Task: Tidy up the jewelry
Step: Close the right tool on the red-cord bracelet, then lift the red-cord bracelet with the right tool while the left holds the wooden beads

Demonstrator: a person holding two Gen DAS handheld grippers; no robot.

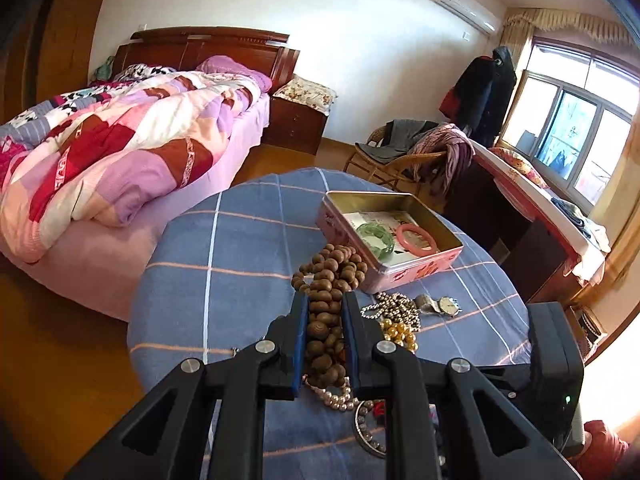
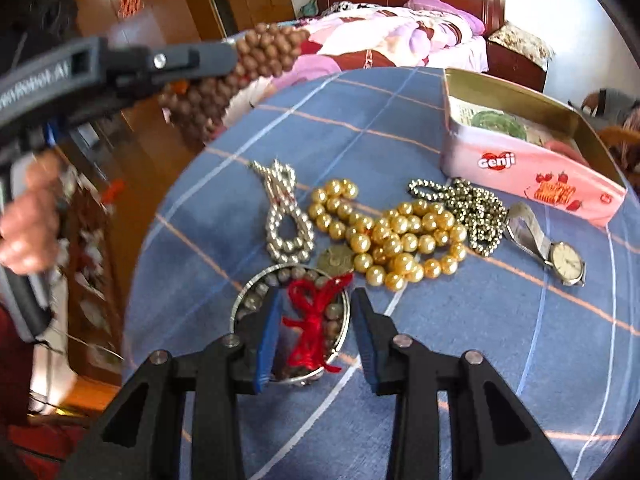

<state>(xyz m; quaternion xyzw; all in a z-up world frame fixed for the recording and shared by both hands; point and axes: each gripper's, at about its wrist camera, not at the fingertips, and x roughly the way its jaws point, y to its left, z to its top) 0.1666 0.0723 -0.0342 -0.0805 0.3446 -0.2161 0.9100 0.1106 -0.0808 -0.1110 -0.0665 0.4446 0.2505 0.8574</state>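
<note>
My left gripper (image 1: 325,298) is shut on a bunch of brown wooden beads (image 1: 326,276), held up off the table; the beads (image 2: 256,60) also show at the upper left of the right wrist view. My right gripper (image 2: 316,296) hangs low over a silver bangle (image 2: 240,304) filled with grey beads and tied with a red knot (image 2: 316,316). Its jaws stand apart with the knot between them, not pressing. The pink tin (image 2: 520,176) lies open at the far right, holding a green bangle (image 1: 374,234) and a pink bangle (image 1: 416,238).
On the blue checked tablecloth (image 2: 480,340) lie gold pearls (image 2: 396,236), a silver bead bracelet (image 2: 286,220), a dark metal bead chain (image 2: 472,208), a wristwatch (image 2: 566,262) and a round medallion (image 2: 336,260). A bed (image 1: 120,140) stands beyond the table's left edge.
</note>
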